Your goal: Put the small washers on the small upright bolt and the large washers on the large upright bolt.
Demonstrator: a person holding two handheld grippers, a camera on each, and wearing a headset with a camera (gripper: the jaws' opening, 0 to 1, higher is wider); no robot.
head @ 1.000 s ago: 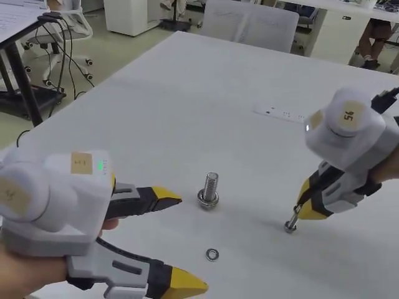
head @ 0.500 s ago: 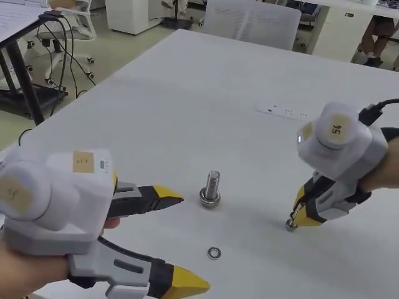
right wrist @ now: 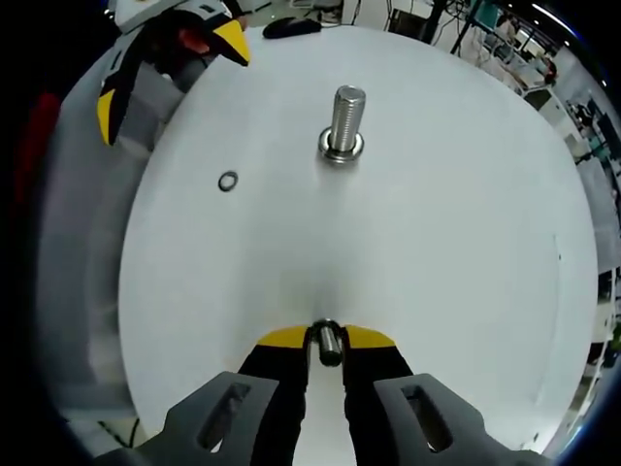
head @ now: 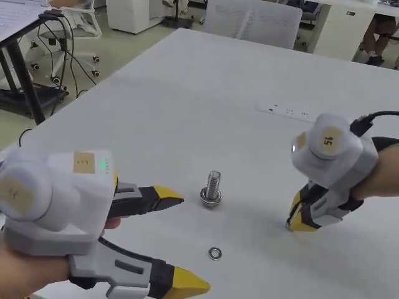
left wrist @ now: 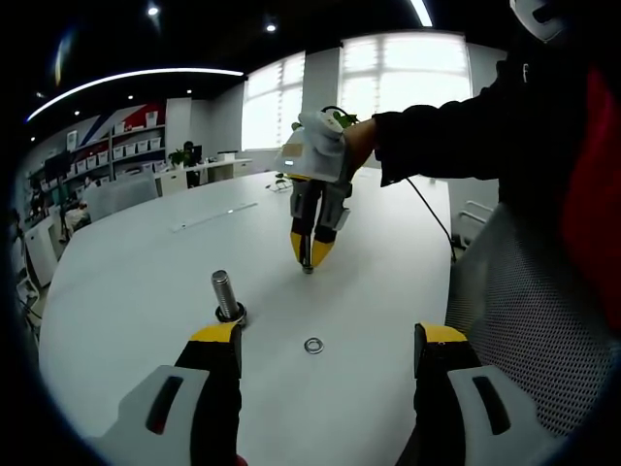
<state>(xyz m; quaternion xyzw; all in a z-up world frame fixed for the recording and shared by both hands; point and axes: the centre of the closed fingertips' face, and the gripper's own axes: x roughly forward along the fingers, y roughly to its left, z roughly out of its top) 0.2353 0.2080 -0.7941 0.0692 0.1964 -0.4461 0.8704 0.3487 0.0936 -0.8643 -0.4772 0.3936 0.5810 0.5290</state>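
The large bolt (head: 212, 188) stands upright mid-table with washers around its foot; it also shows as the large bolt (right wrist: 344, 121) and the large bolt (left wrist: 225, 295). One small washer (head: 215, 253) lies flat in front of it, seen too as the small washer (right wrist: 228, 181) and the small washer (left wrist: 313, 345). My right gripper (head: 298, 219) points down at the table, shut on the small upright bolt (right wrist: 328, 344), which also appears as the small bolt (left wrist: 308, 266). My left gripper (head: 177, 242) is open at the near left with nothing in it, the washer just right of its tips.
A thin white strip (head: 283, 113) lies on the table beyond the right gripper. A chair (head: 252, 22) stands at the far edge. The table's left edge drops to the floor, where a dark desk frame (head: 25, 75) and cables stand.
My right gripper has sunk lower and leaned over the small bolt, which it now hides in the head view. The left gripper, large bolt and loose washer have stayed put.
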